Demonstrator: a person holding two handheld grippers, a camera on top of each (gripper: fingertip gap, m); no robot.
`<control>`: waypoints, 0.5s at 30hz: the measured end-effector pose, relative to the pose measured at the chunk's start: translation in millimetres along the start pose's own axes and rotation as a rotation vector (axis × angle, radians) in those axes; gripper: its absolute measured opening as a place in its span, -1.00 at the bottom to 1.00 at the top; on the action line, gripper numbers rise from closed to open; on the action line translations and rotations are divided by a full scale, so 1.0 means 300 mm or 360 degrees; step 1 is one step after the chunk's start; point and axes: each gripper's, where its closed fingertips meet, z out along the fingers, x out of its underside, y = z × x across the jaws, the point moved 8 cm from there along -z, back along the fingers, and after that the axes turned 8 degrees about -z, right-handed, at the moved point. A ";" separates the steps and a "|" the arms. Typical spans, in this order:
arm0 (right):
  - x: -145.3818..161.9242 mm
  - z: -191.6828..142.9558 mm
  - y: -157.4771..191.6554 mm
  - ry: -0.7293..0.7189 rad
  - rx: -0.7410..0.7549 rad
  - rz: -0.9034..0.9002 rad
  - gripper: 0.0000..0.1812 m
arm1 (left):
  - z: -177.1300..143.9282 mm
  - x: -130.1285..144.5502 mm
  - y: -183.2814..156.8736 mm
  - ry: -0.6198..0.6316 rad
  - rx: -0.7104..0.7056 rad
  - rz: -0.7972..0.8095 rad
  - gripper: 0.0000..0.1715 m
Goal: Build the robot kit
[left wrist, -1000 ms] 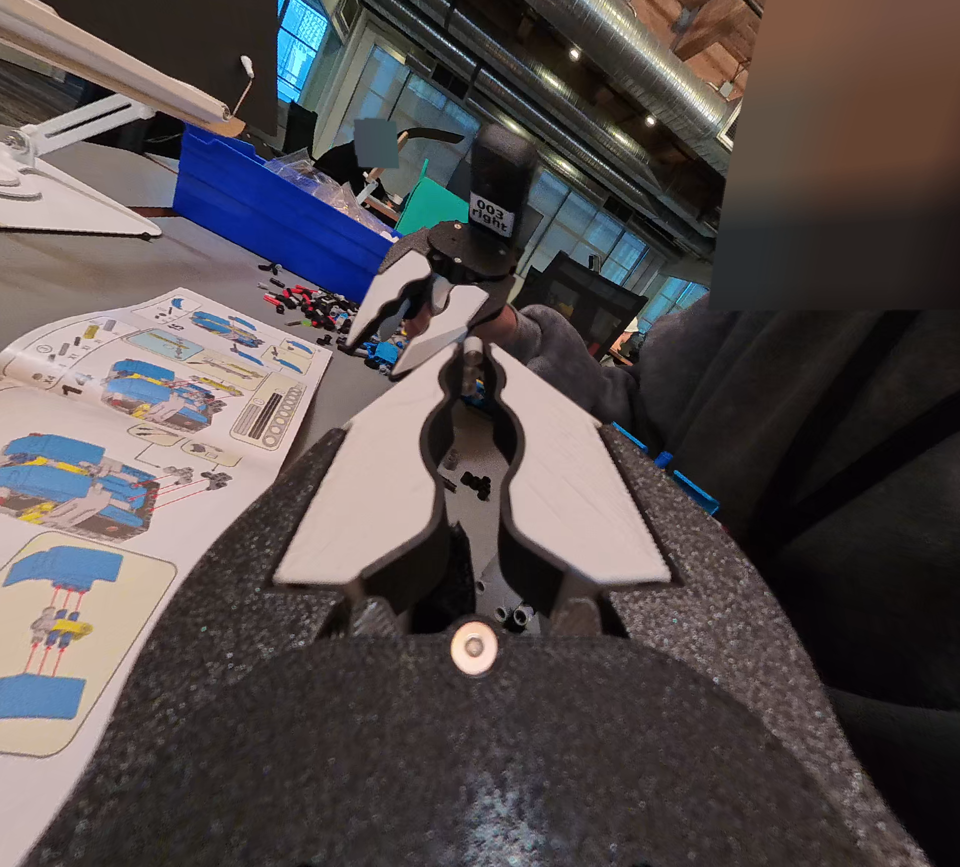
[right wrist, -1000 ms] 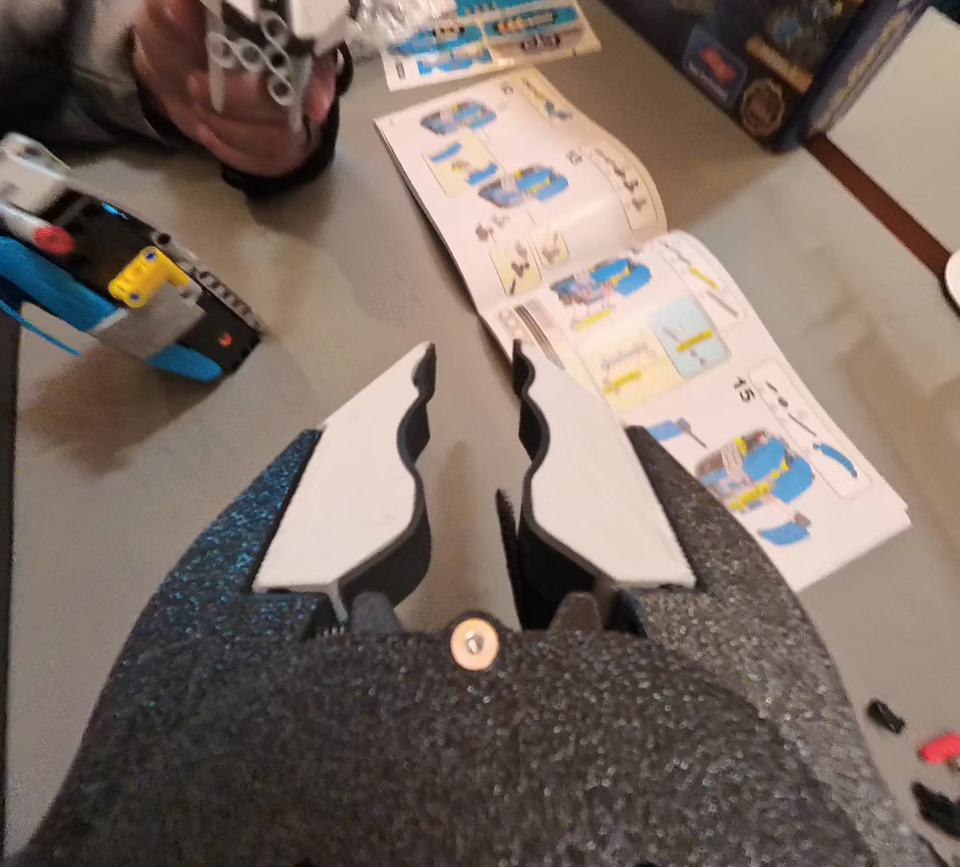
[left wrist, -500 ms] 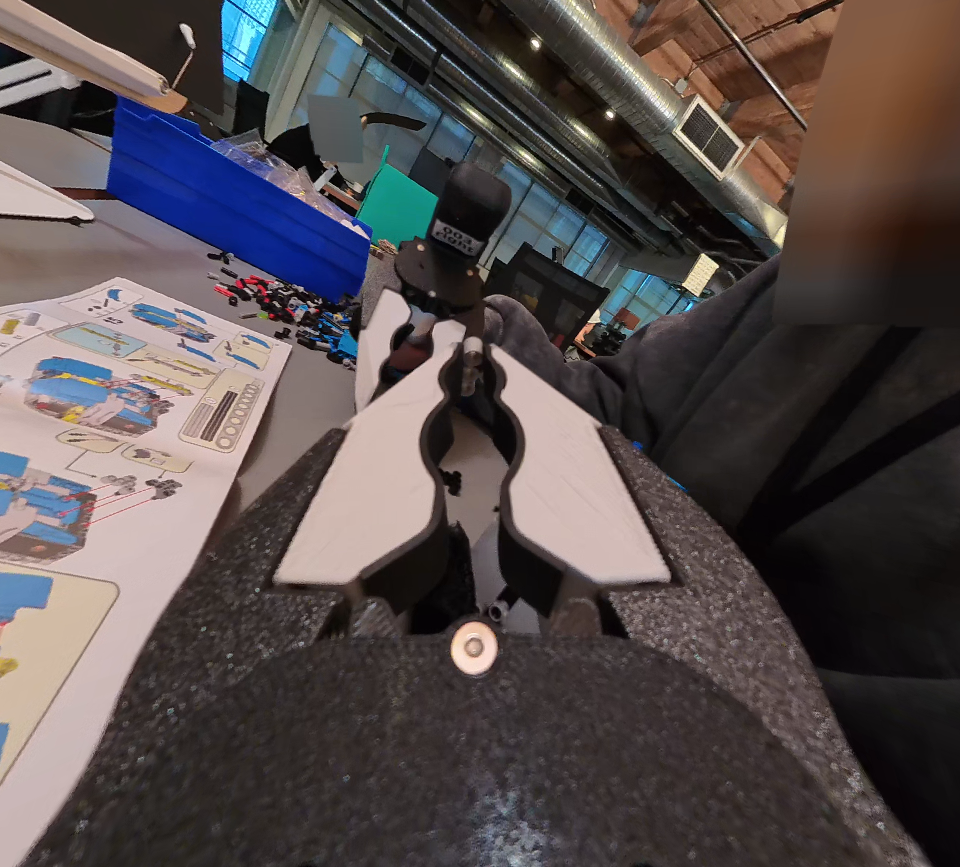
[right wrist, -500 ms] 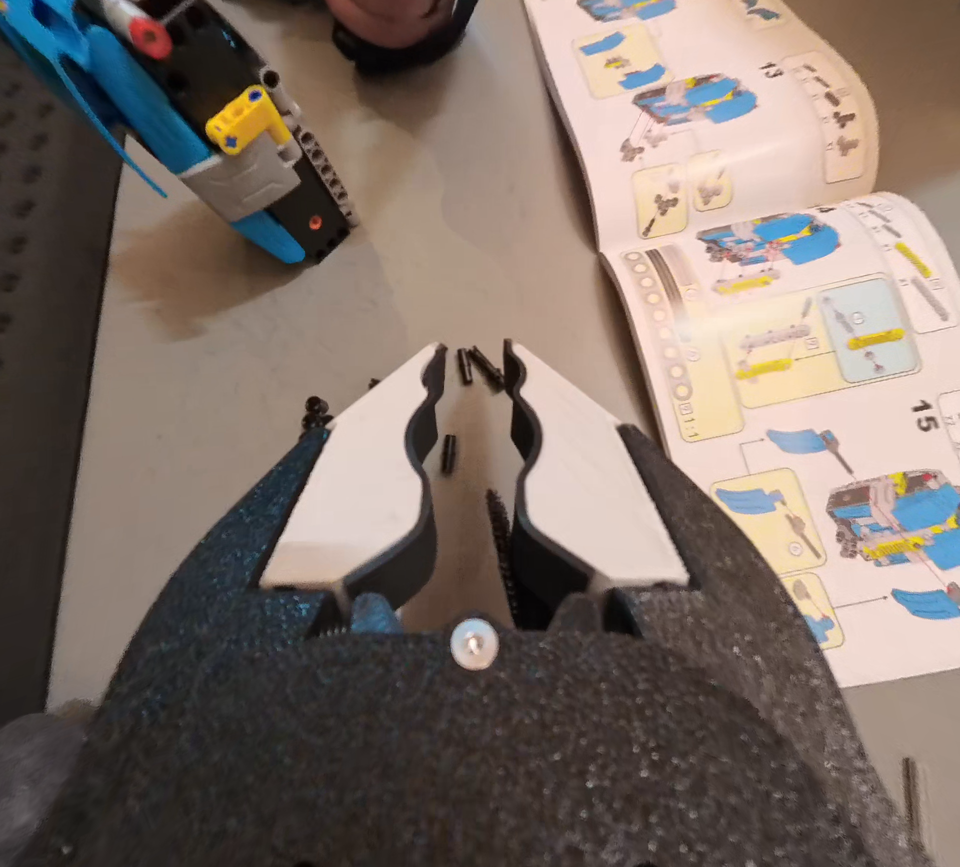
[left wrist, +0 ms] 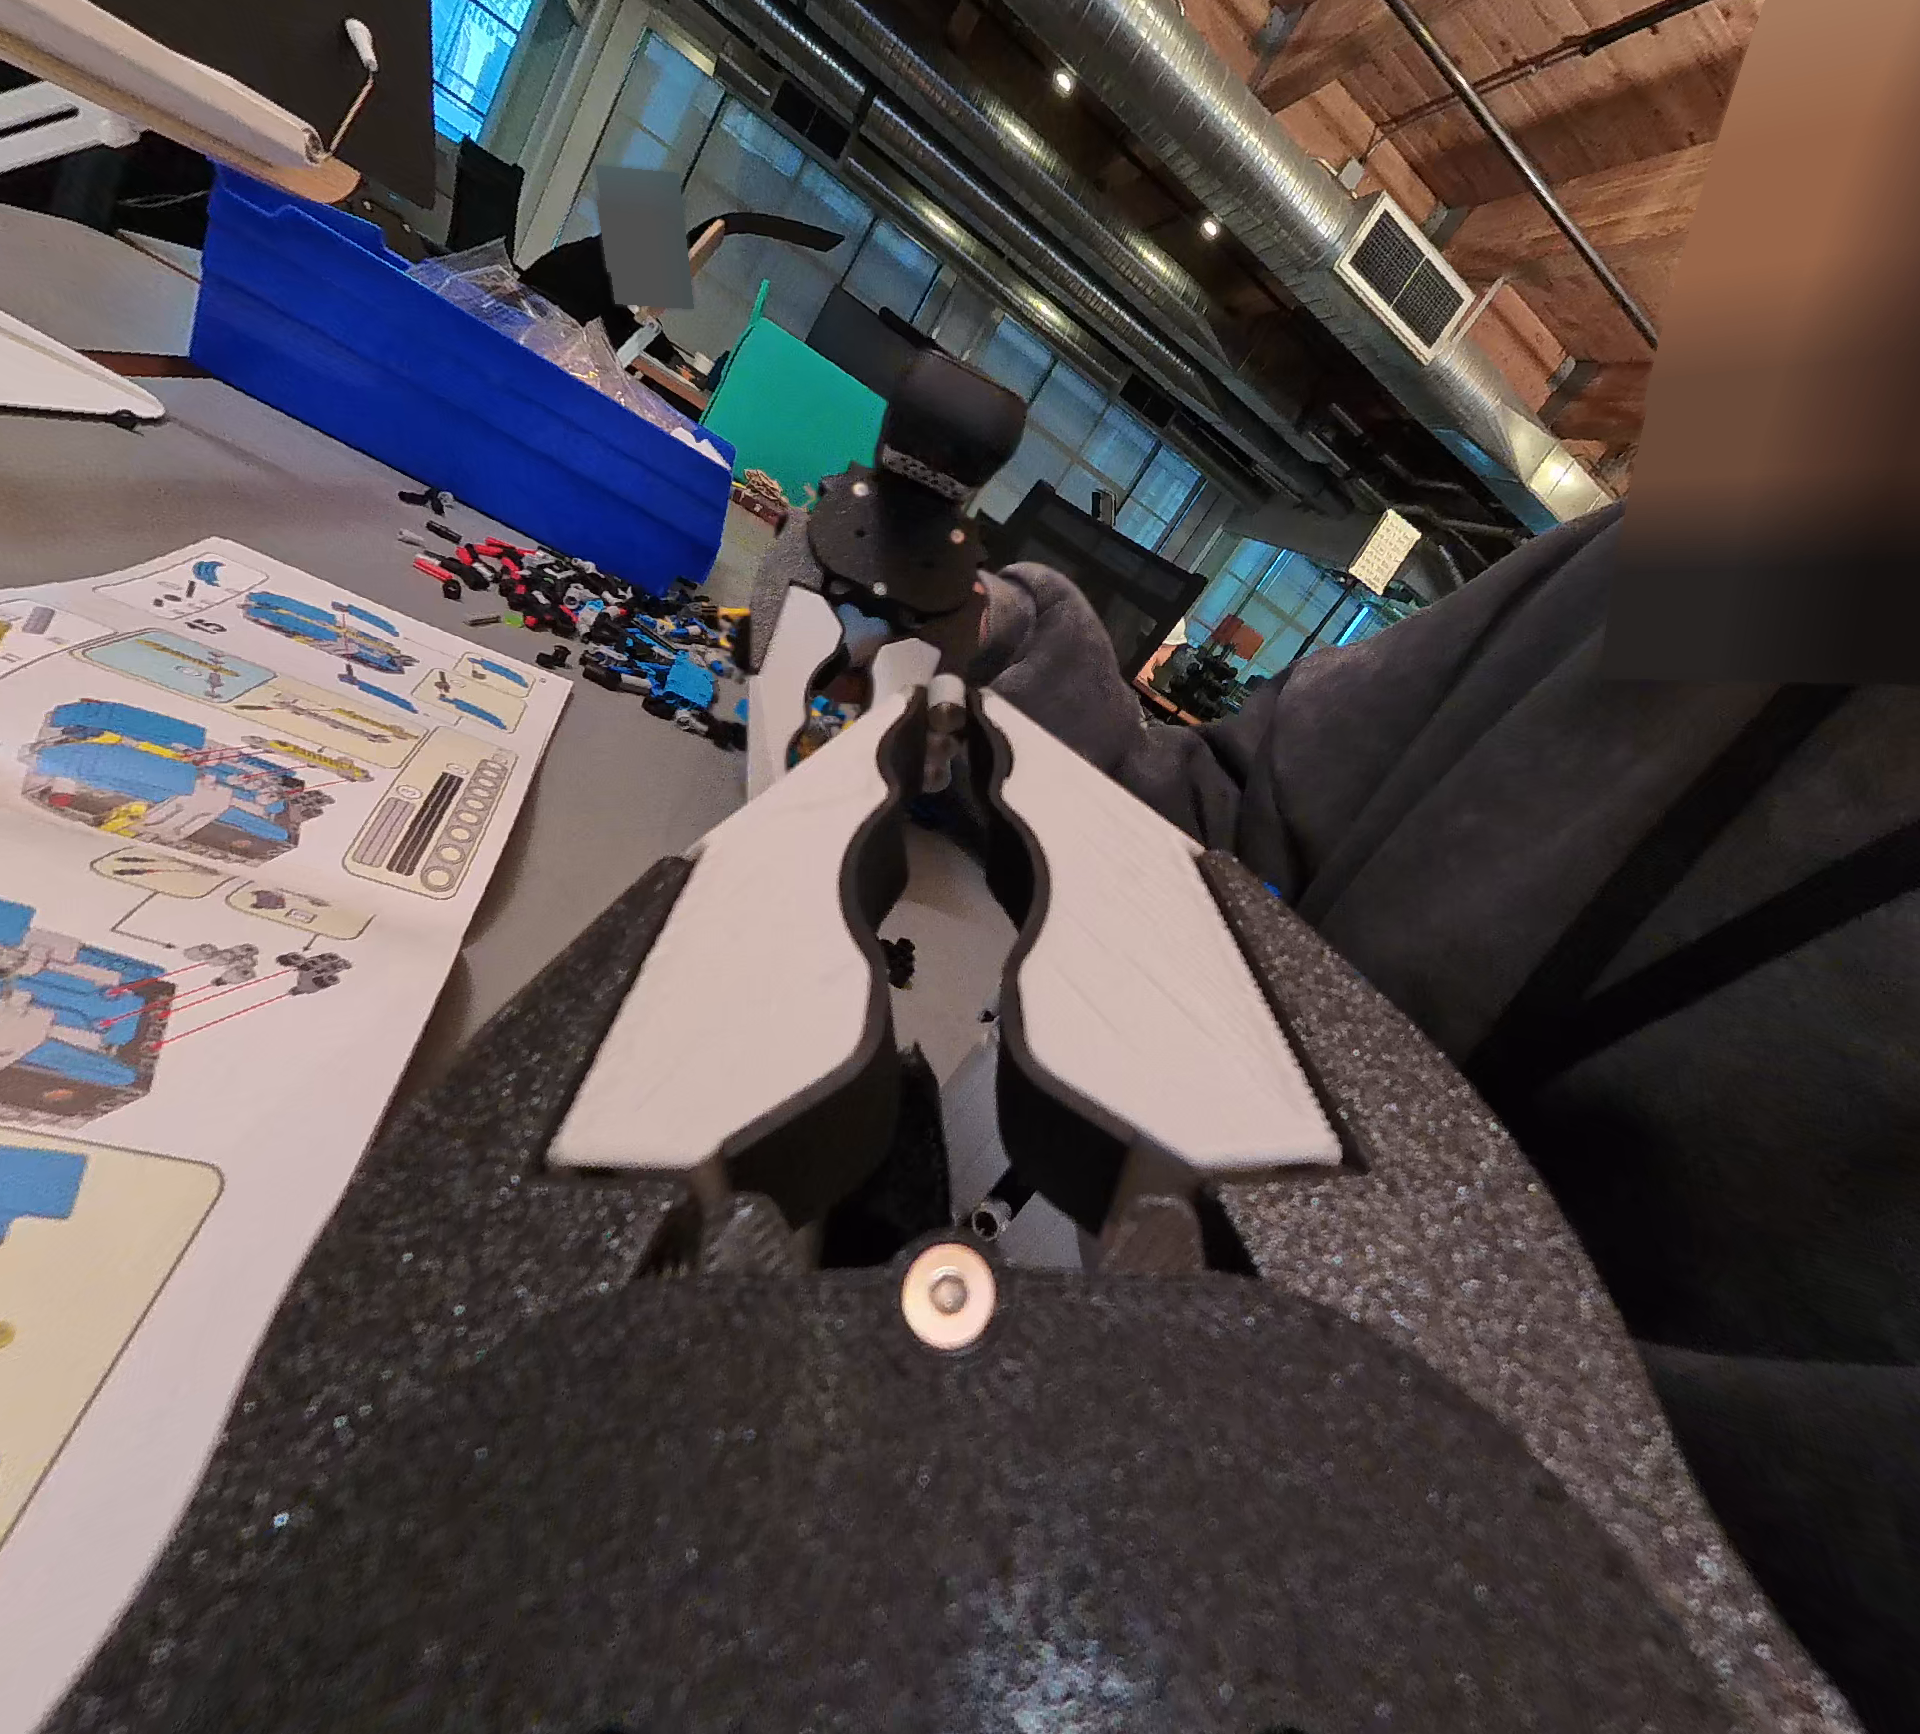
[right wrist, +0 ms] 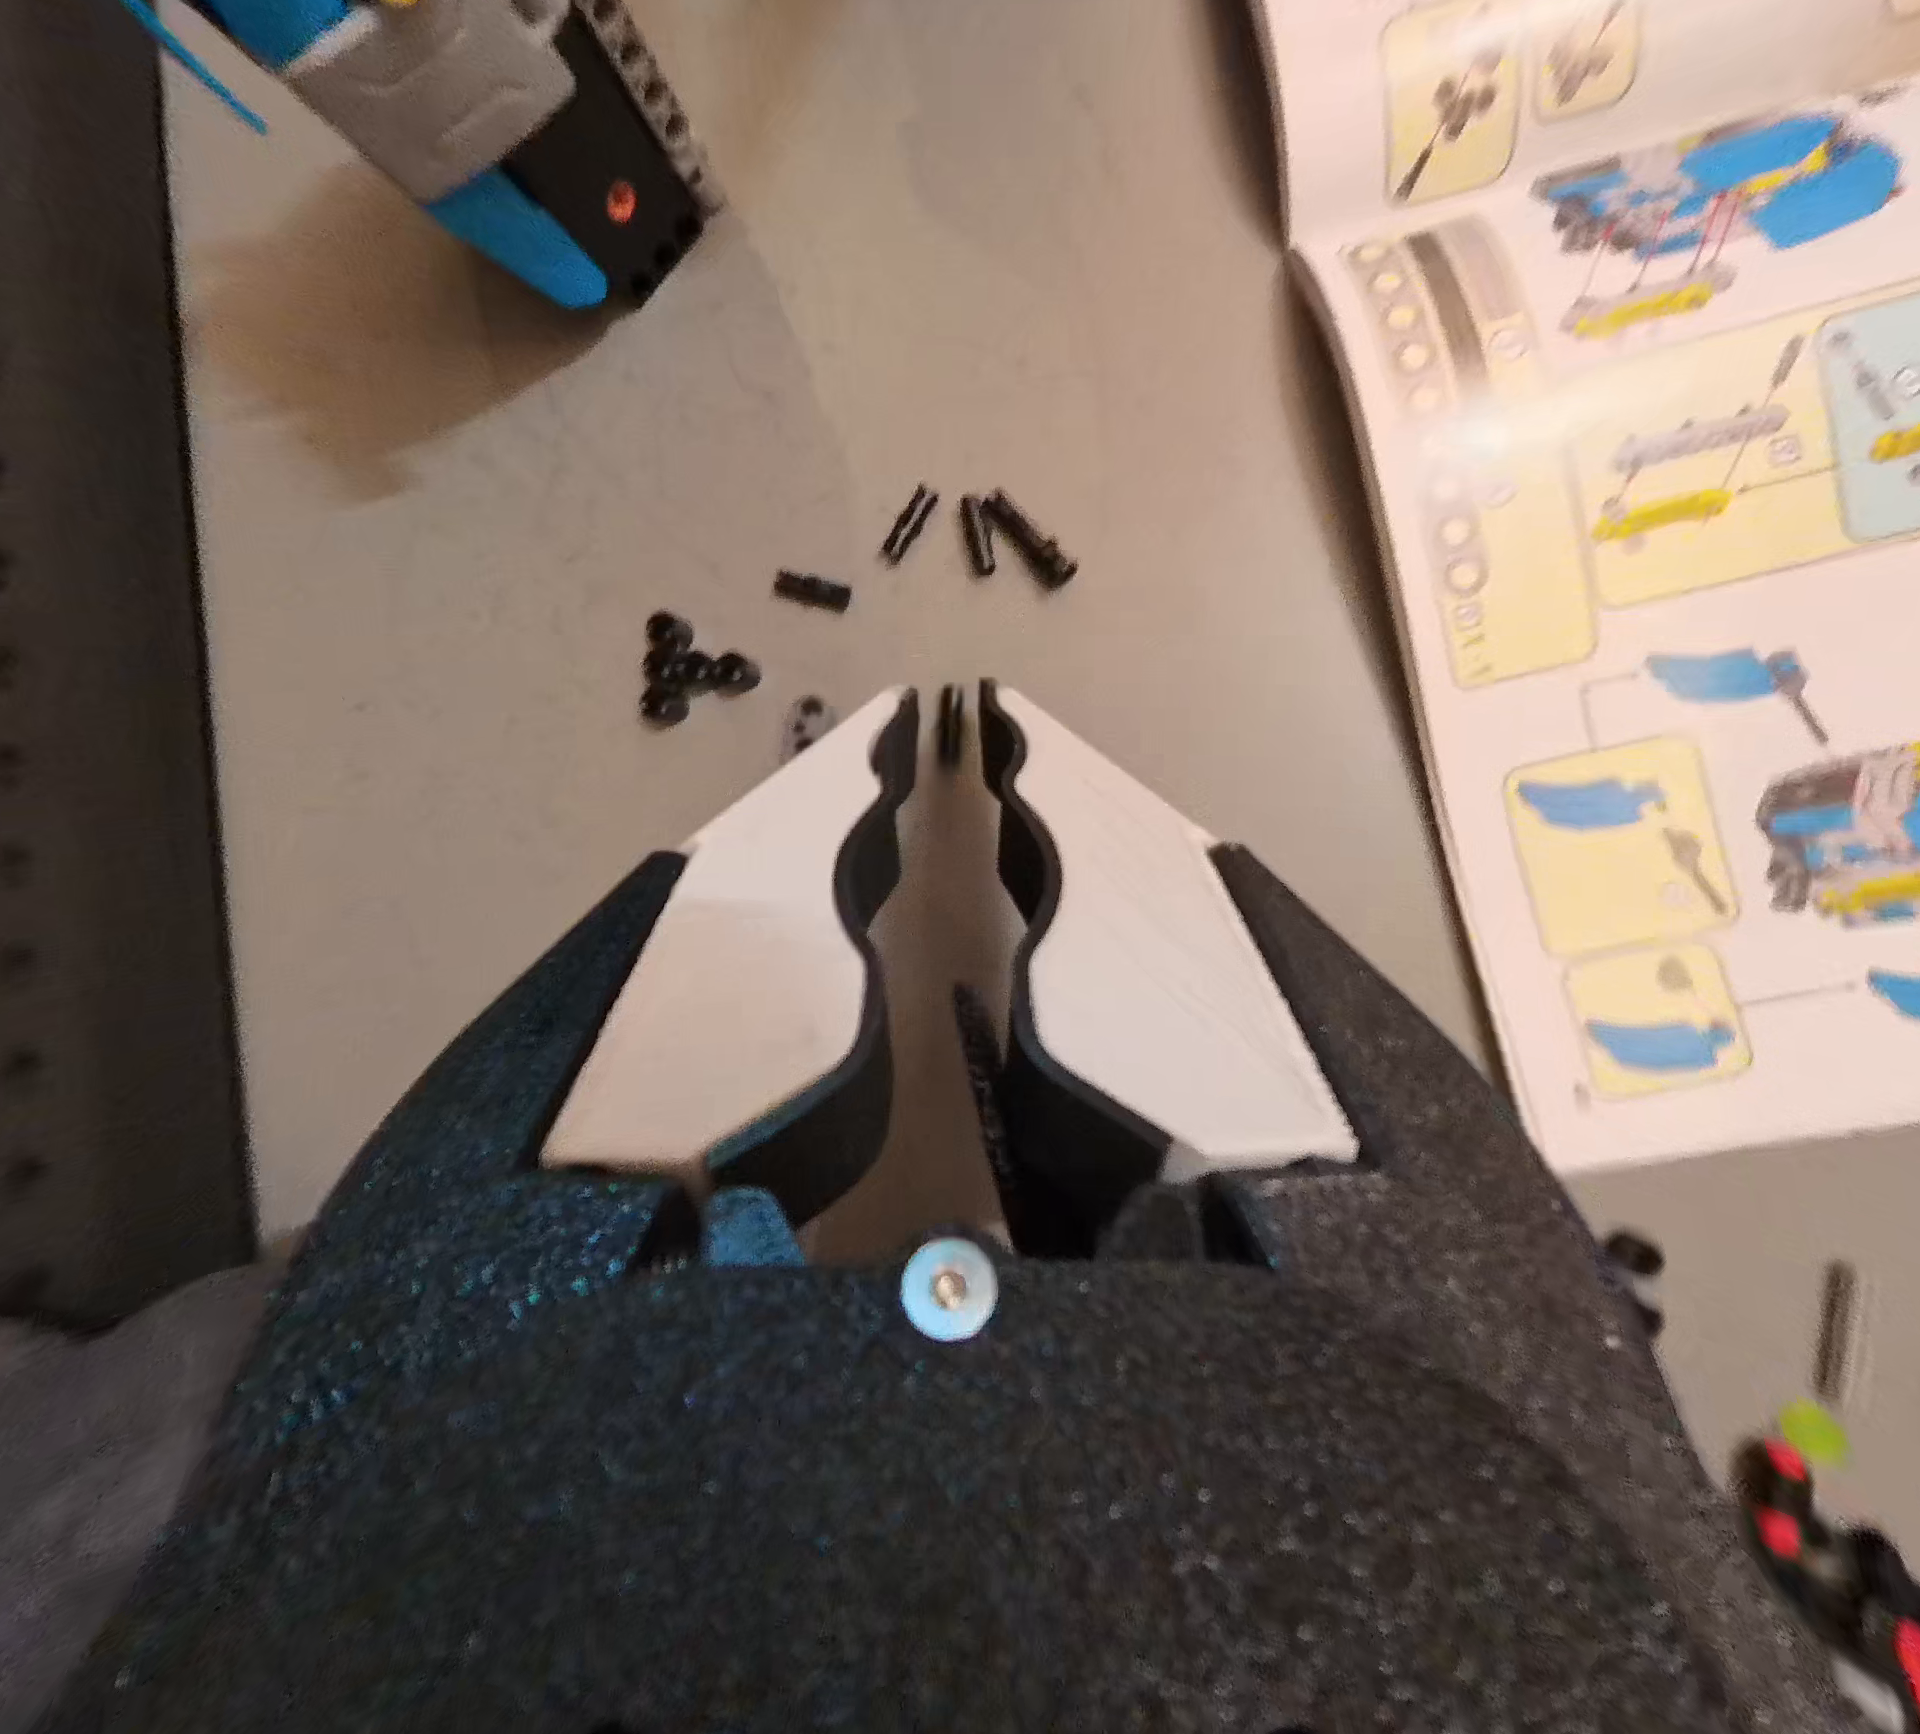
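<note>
Grey plastic, a small pale beam piece (left wrist: 943, 716), sits pinched at the tip of my left tool (left wrist: 943, 728), lifted above the grey counter (left wrist: 623, 780). My right tool (right wrist: 948, 708) points down at that counter, its fingers narrowly parted around a small black pin (right wrist: 948, 726); I can't tell whether they touch it. More loose black pins (right wrist: 997, 533) lie just ahead. A blue, black and yellow brick model (right wrist: 457, 53) rests farther left, an open instruction booklet (right wrist: 1662, 541) on the right.
</note>
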 end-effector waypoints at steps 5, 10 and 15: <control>0.011 -0.026 0.039 0.0105 0.0062 0.0035 -0.87 | 0.006 0.002 0.001 0.0015 -0.0003 0.0008 -0.92; 0.005 0.012 0.024 0.0155 0.0105 0.0016 -0.88 | 0.008 0.002 0.004 0.0016 -0.0007 0.0006 -0.92; 0.015 0.028 0.000 0.0148 0.0074 0.0162 -0.95 | 0.011 0.004 0.003 0.0024 -0.0023 0.0020 -0.92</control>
